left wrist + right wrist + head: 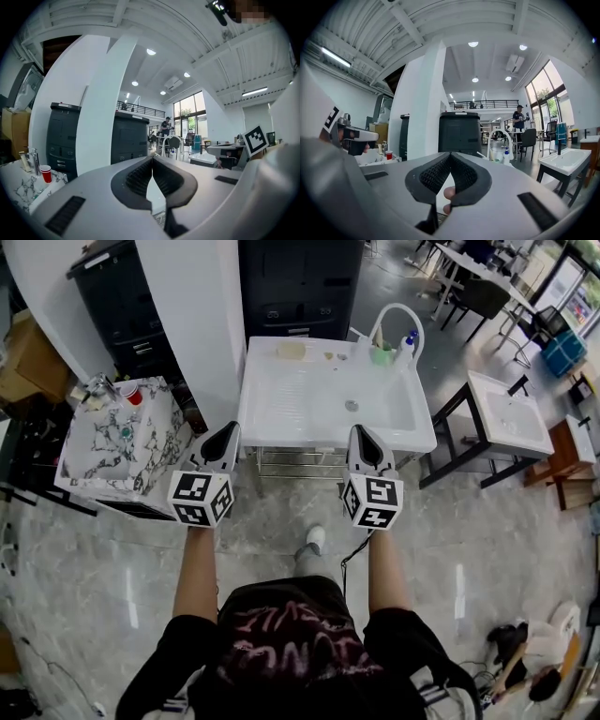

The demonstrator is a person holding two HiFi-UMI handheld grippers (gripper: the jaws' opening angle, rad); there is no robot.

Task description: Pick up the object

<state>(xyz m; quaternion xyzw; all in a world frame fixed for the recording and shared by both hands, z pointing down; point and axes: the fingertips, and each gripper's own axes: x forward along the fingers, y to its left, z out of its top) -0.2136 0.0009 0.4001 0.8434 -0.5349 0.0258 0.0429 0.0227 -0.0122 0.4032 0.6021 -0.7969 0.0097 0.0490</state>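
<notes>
The object is most likely the pale yellow block (292,350) on the back ledge of the white sink (281,418), though it is not certain which item is meant. It lies well apart from both grippers, and nothing touches it.

The white sink stands straight ahead of the person, in front of a black cabinet (300,282). A marble-patterned basin (103,442) stands to its left, and a second sink (511,413) on a dark frame stands to its right.

The left gripper (228,432) and the right gripper (361,434) are held side by side, pointing level toward the near edge of the white sink. The left gripper is clenched, its ribbed pads meeting at the tips with nothing between them. The right gripper is likewise clenched and empty. The person's fingertips (449,192) show through the gap below its pads.

A white arched faucet (394,315) rises at the sink's back right corner. A green cup (382,355) and a small bottle (409,341) stand by it. A red cup (132,394) stands on the marble-patterned basin.

The marker cubes hide the person's hands in the head view. The small bits (329,356) beside the block are too tiny to identify.
</notes>
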